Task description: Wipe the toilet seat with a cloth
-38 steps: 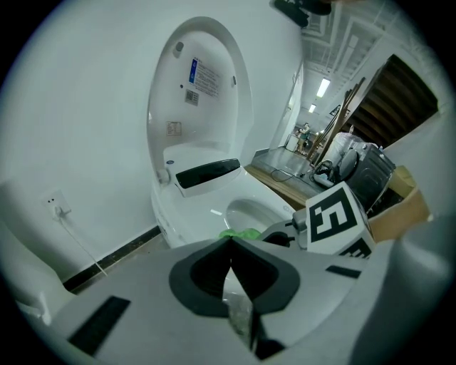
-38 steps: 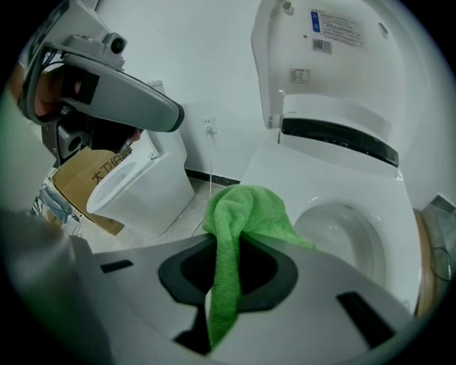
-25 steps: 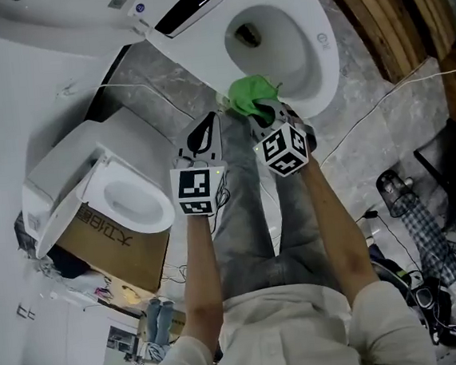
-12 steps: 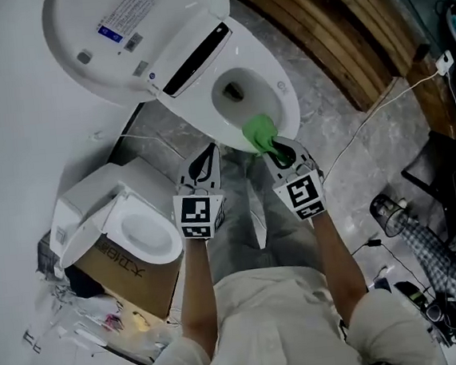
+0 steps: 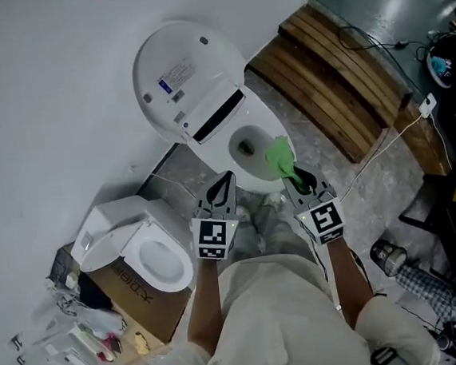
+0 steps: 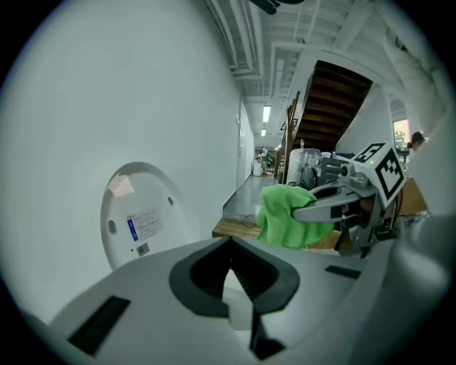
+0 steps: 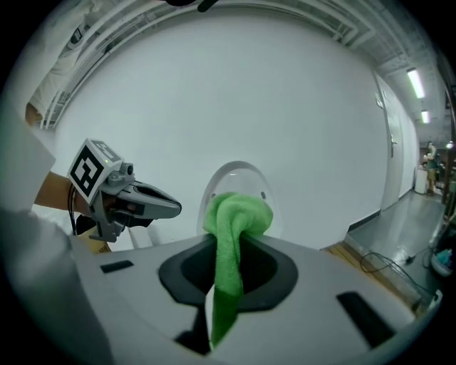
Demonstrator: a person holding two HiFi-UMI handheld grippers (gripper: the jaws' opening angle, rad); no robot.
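The right gripper [image 7: 222, 285] was clamped on a bright green fuzzy cloth [image 7: 234, 212], which bunched beyond the jaw tips and trailed back between them. Just beside it, the left gripper [image 6: 231, 265] had its jaws together on nothing. Ahead of both lay the white oval toilet seat [image 5: 252, 180], its rounded white lid [image 5: 189, 73] raised.

The scene is being viewed from high above the person's head, steeply downward, with the toilet [image 5: 239, 168] far below. Each gripper camera is being carried close behind its own jaws and aimed level at the raised lid [image 5: 181, 74] and the white wall. Lid and cloth [image 5: 279, 155] are being shared by all three views. The right gripper [image 6: 299, 210] is being caught in the left gripper view, the left gripper [image 7: 174, 207] in the right.
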